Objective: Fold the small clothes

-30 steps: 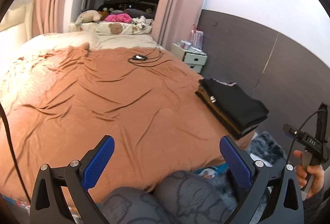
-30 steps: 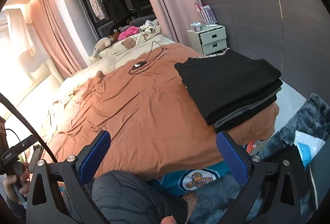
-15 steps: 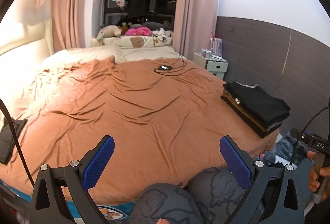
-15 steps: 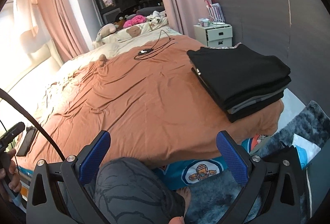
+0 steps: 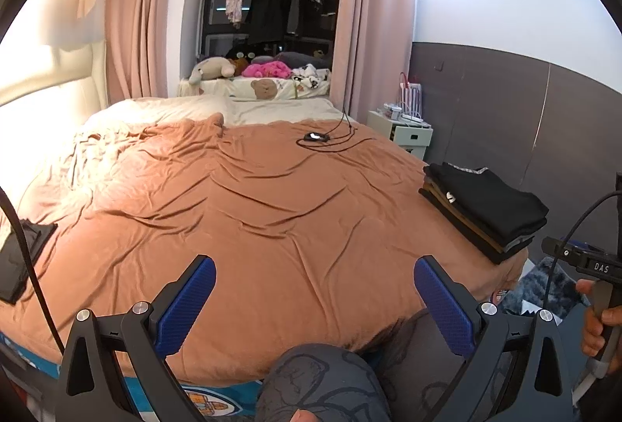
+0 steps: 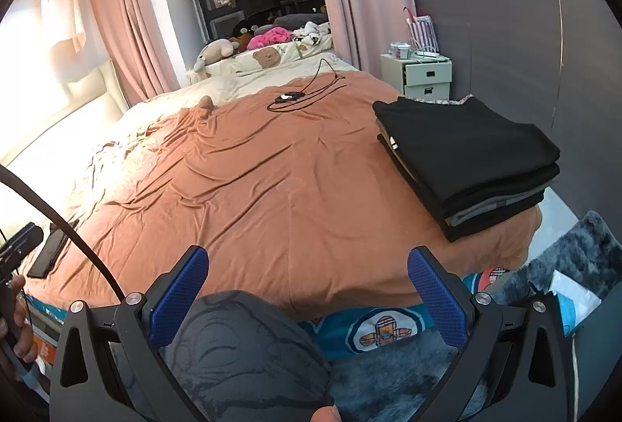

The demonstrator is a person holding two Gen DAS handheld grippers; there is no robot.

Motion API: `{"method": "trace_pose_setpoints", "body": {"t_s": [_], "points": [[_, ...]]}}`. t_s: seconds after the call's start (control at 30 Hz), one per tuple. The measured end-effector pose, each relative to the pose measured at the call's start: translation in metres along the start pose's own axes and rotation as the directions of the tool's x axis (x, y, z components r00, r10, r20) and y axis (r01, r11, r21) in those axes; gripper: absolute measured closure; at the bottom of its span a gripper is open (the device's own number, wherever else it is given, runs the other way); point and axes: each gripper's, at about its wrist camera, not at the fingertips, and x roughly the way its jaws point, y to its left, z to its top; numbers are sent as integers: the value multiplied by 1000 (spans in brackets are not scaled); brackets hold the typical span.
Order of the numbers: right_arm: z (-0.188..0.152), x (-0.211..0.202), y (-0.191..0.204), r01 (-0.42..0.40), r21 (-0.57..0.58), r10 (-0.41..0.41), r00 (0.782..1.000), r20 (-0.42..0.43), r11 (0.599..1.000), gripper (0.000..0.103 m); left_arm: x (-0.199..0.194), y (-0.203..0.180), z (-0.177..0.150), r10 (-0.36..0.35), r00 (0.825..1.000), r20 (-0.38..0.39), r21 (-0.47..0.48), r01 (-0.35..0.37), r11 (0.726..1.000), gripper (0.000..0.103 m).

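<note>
Two hand-held grippers are seen raised above the foot of a bed (image 5: 272,212), both with blue pads spread wide apart and nothing held between them: the left hand-held gripper (image 5: 315,299) and the right hand-held gripper (image 6: 307,292). Compared with a second ago, the view from each has been lifted and tilted upward, so that more of the wardrobe alcove and ceiling is taken in and the bed is seen from farther back. A stack of folded dark clothes (image 6: 466,161) is shown resting at the right edge of the brown bedspread, near a white bedside cabinet (image 6: 423,76). No unfolded garment can be made out on the open spread; only a small device with a looped cable (image 5: 330,138) is left near the far end, and a dark flat object (image 5: 19,258) at the left edge. A patterned grey knee (image 6: 241,348) is seen below the pads. From the pulled-back pose and the finished stack, it is judged that one fold has been completed and another small garment has yet to be fetched.
</note>
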Motion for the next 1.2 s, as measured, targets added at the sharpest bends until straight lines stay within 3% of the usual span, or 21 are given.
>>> {"method": "trace_pose_setpoints", "body": {"t_s": [1.2], "points": [[1, -4, -11, -9, -5, 9, 999, 39, 1000, 1, -19, 1, -1, 18, 998, 63, 4, -19, 1000, 0]]}}
